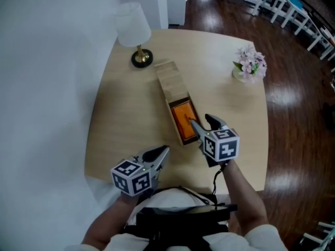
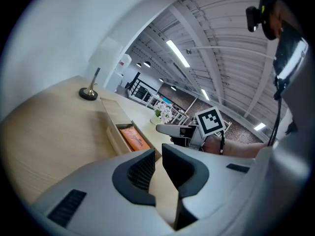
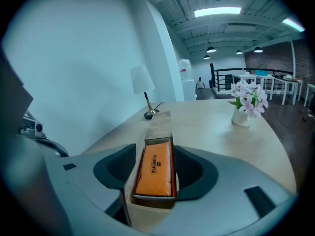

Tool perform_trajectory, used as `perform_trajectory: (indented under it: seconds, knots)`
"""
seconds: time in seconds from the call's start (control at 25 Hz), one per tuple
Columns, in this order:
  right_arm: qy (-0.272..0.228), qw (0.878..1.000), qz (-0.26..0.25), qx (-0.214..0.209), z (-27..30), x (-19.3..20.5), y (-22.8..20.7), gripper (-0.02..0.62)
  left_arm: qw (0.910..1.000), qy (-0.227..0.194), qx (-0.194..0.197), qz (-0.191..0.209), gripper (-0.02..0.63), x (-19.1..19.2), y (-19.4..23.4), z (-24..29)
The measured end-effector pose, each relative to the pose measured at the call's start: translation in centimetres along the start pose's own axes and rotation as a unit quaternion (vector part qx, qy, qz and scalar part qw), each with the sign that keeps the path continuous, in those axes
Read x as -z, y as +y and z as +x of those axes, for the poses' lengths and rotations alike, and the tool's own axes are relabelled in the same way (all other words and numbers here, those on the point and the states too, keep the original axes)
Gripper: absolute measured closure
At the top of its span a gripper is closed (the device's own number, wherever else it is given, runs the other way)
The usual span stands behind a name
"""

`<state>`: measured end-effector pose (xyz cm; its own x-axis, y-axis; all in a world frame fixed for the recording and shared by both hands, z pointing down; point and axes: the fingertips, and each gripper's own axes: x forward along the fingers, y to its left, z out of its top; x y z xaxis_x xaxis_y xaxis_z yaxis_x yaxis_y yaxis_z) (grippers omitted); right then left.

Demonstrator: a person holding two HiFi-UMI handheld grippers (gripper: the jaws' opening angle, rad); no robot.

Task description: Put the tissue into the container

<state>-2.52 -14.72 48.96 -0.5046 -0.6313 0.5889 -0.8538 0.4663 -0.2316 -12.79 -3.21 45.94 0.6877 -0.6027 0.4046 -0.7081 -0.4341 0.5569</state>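
Observation:
A long wooden container (image 1: pixel 170 80) lies on the round table, its sliding lid pushed back from the near half. An orange tissue pack (image 1: pixel 184 118) lies inside the uncovered part. My right gripper (image 1: pixel 201 123) is at the container's near end. In the right gripper view its jaws stand on either side of the container (image 3: pixel 158 127), pads against its side walls, with the tissue pack (image 3: pixel 155 168) between them. My left gripper (image 1: pixel 161 153) hovers near the table's front edge, left of the container and apart from it. Its jaws (image 2: pixel 158 154) are nearly together with nothing between them.
A white table lamp (image 1: pixel 133 33) stands at the table's far left, just beyond the container's far end. A small vase of pink flowers (image 1: pixel 250 64) sits at the far right. Dark wooden floor surrounds the table (image 1: pixel 131 119), and a white wall runs along its left.

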Motion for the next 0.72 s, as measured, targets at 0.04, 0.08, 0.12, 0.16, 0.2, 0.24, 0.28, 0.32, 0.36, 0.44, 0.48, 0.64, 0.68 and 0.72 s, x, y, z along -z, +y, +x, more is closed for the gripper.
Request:
perform_trajectory:
  seconds: [0.04,0.08,0.12,0.16,0.2,0.24,0.28,0.32,0.36,0.44,0.48,0.64,0.68,0.72]
  knots:
    - [-0.005,1.0,-0.002,0.002,-0.8,-0.2,0.1,0.361,1.0,-0.003,0.004,0.002,0.568,-0.2,-0.4,-0.1]
    - [-0.01,1.0,-0.005,0.004,-1.6,-0.3,0.1,0.374,0.9999,-0.006,0.008,0.003,0.568,-0.3,-0.7,-0.2]
    - [-0.015,1.0,-0.007,0.007,-2.4,-0.4,0.1,0.383,0.9999,-0.009,0.011,0.005,0.568,-0.6,-1.0,-0.3]
    - [-0.021,1.0,-0.008,0.009,-3.2,-0.5,0.0,0.397,0.9998,-0.013,0.014,0.007,0.568,-0.9,-1.4,-0.3]
    - [-0.027,1.0,-0.008,0.011,-3.9,-0.6,0.0,0.404,0.9997,-0.017,0.017,0.01,0.568,-1.2,-1.7,-0.4]
    - [-0.033,0.999,-0.006,0.013,-4.6,-0.7,-0.1,0.414,0.9995,-0.021,0.019,0.013,0.568,-1.6,-2.0,-0.5]
    - [-0.039,0.999,-0.005,0.015,-5.3,-0.8,-0.1,0.417,0.9993,-0.025,0.022,0.016,0.568,-2.0,-2.3,-0.6]
    - [-0.044,0.999,-0.003,0.019,-6.0,-1.0,-0.2,0.432,0.9991,-0.029,0.023,0.02,0.568,-2.3,-2.6,-0.7]
    - [-0.049,0.999,0.0,0.022,-6.8,-1.1,-0.3,0.436,0.9989,-0.033,0.024,0.025,0.568,-2.7,-2.9,-0.9]
    - [-0.059,0.998,0.005,0.031,-8.2,-1.3,-0.6,0.457,0.9984,-0.039,0.024,0.034,0.568,-3.5,-3.4,-1.1]
    - [-0.063,0.997,0.008,0.035,-8.8,-1.4,-0.8,0.466,0.9981,-0.042,0.025,0.036,0.568,-3.8,-3.6,-1.2]
    - [-0.075,0.996,0.015,0.049,-11.2,-1.4,-1.3,0.495,0.9973,-0.053,0.033,0.038,0.568,-4.6,-4.3,-1.7]
    - [-0.077,0.995,0.015,0.053,-11.8,-1.3,-1.4,0.503,0.9974,-0.052,0.032,0.039,0.568,-4.5,-4.4,-1.8]
    - [-0.079,0.995,0.017,0.058,-12.4,-1.2,-1.5,0.515,0.9975,-0.051,0.031,0.039,0.568,-4.5,-4.5,-1.9]
